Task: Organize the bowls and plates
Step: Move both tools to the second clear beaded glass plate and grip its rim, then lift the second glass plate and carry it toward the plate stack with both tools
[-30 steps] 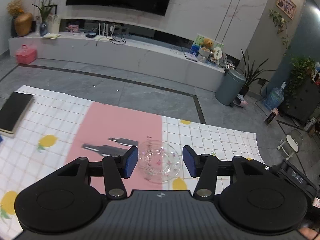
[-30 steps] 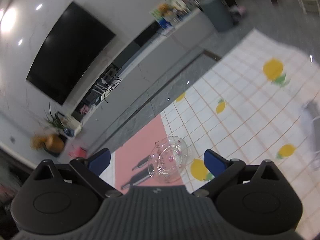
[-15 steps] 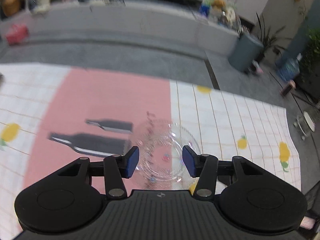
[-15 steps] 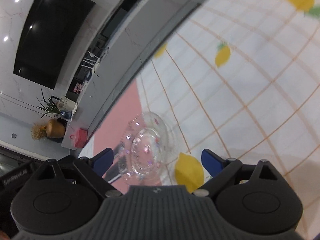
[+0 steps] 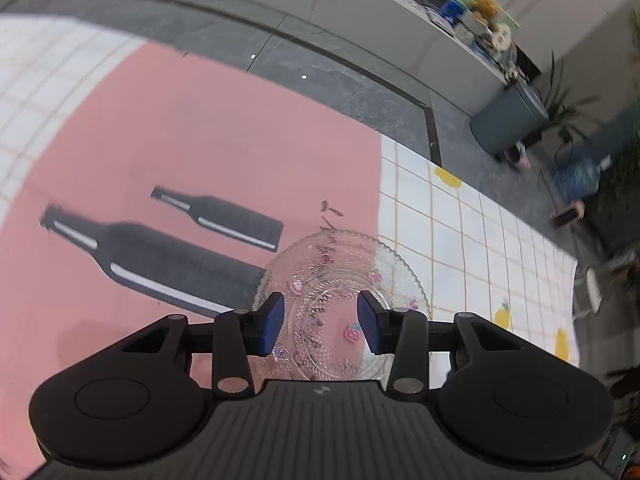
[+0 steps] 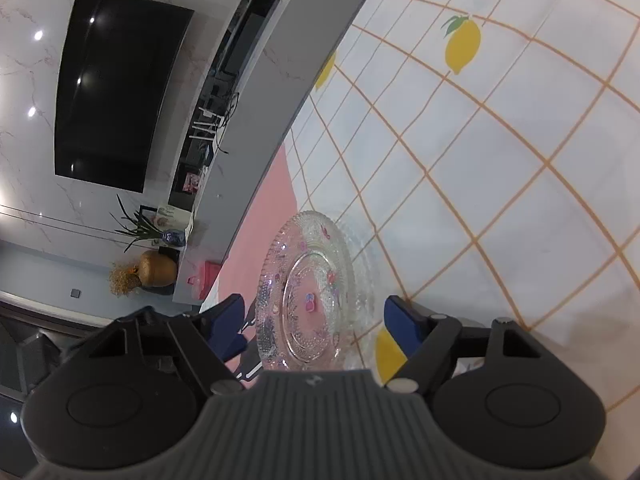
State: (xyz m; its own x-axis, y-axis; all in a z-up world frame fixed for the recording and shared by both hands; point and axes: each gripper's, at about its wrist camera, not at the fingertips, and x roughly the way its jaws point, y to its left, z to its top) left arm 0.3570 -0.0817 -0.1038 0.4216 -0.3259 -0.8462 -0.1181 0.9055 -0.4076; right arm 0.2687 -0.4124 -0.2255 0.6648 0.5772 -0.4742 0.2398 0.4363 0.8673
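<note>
A clear glass plate [image 5: 340, 280] with small pink and purple decorations lies on the tablecloth where the pink panel meets the white grid. My left gripper [image 5: 321, 322] hovers just over the plate's near half. Its blue pads [image 5: 273, 322] stand apart and its jaws are closing, with the plate under the gap and no pad pressing on it. In the right wrist view the same plate [image 6: 316, 280] sits between the pads [image 6: 400, 322] of my right gripper [image 6: 314, 318]. A gap shows on each side, and these jaws are closing too.
The tablecloth [image 5: 200, 128] has a pink panel printed with two black bottles [image 5: 160, 264] and a white grid with lemons [image 6: 464, 44]. Beyond the table's far edge lie grey floor, a white TV unit [image 5: 400, 12] and a grey bin [image 5: 508, 120].
Both grippers have come down and closer to the glass plate, which now fills the space at their fingertips. Both pairs of jaws are narrower than before.
</note>
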